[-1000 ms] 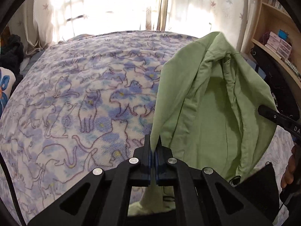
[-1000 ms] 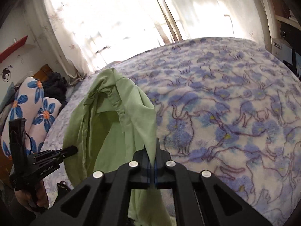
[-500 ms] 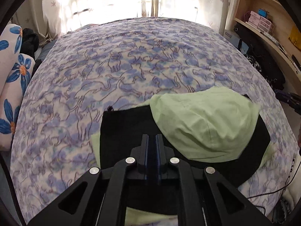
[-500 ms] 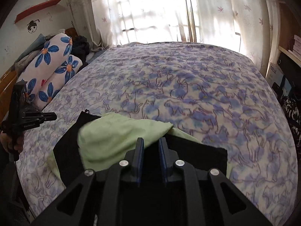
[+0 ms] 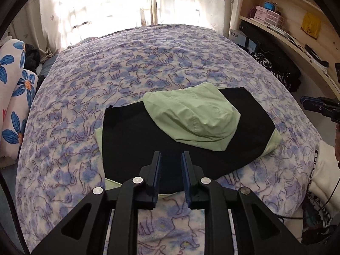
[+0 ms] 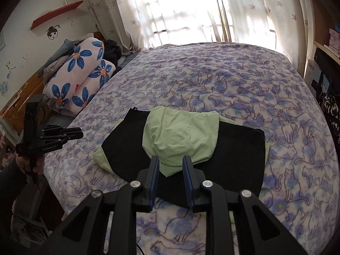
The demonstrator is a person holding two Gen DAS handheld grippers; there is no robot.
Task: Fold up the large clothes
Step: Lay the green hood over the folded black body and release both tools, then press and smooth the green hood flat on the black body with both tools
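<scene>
Lying folded on the cat-print blanket (image 5: 89, 97) — black-and-green garment (image 5: 136, 140), its green hood (image 5: 191, 119) on top; left gripper (image 5: 171, 159) and right gripper (image 6: 170, 163) both parted, empty.

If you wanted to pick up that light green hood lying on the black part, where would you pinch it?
Probably the hood's rounded near edge, which lies loose on the black panel. The open right gripper already sits just before it, so come from the near side, low, and pinch that edge.
</scene>
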